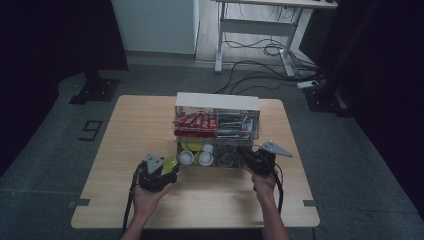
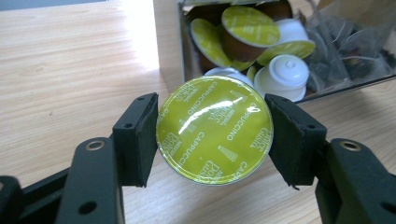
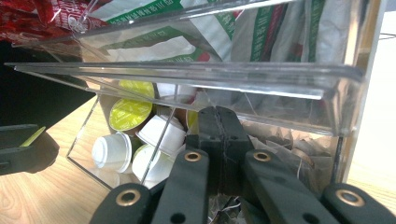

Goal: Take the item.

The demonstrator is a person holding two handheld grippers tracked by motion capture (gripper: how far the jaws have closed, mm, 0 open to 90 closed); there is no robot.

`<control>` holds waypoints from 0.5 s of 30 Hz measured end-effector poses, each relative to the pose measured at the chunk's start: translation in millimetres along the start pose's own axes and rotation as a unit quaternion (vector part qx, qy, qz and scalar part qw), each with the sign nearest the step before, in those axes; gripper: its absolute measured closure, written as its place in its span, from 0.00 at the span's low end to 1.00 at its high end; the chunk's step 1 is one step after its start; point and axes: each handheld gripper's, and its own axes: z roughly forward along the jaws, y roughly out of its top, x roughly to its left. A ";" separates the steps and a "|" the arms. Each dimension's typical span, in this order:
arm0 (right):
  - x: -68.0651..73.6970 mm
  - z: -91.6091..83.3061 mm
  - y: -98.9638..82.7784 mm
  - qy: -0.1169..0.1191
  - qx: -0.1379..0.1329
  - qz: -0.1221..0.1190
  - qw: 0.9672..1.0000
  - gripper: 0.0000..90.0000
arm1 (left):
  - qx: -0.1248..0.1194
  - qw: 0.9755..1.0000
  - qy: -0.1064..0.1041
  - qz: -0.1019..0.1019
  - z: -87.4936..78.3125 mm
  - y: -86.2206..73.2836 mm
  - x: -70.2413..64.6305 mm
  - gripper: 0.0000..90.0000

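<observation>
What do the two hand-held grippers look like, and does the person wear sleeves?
Both the left gripper and the right gripper are black, each topped by a grey three-cornered plate, with a black cable trailing back along the forearm. The jaw arms carry brass-coloured rivets, and the left one's fingertips are flat black pads. The forearms are bare; no sleeves are visible.

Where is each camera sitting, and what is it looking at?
High view: above the person's side, looking down on the wooden table and the clear organizer; both forearms show.
Left gripper view: rides the left gripper, looking along its jaws, shut on a green-lidded cappuccino capsule.
Right gripper view: rides the right gripper, facing into the organizer's lower compartment; its jaws are shut.
Shared: the gripper views both show loose capsules in that compartment.
</observation>
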 end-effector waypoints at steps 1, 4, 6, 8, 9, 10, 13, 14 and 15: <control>-0.1 0.1 -0.1 0.000 0.000 0.000 1.000 0.99 | 0.002 1.000 0.001 0.000 -0.3 -1.1 1.6 0.43; -0.3 0.3 -0.4 0.000 0.000 0.001 1.000 0.99 | 0.004 1.000 0.005 -0.003 -1.8 -4.3 6.5 0.43; -0.7 0.6 -0.7 -0.001 0.001 0.001 1.000 0.99 | 0.006 1.000 0.009 -0.006 -2.3 -7.5 10.3 0.43; -1.4 1.3 -1.2 -0.002 0.002 0.000 1.000 0.99 | 0.010 1.000 0.009 -0.007 -1.8 -9.7 13.7 0.43; -1.8 1.8 -1.5 -0.003 0.002 0.001 1.000 0.99 | 0.012 1.000 0.010 -0.008 -1.7 -10.2 14.7 0.43; -2.2 2.0 -1.6 -0.003 0.003 0.000 1.000 0.99 | 0.012 1.000 0.011 -0.008 -1.8 -10.9 15.9 0.43; -1.8 2.1 -2.1 -0.004 0.005 0.001 1.000 0.99 | 0.013 1.000 0.013 -0.010 -1.5 -13.9 18.0 0.43; -1.8 2.3 -2.2 -0.004 0.005 0.001 1.000 0.99 | 0.014 1.000 0.013 -0.010 -1.1 -15.7 18.5 0.43; -1.7 2.9 -2.5 -0.004 0.005 -0.001 1.000 0.99 | 0.016 1.000 0.013 -0.011 -0.5 -17.3 18.7 0.43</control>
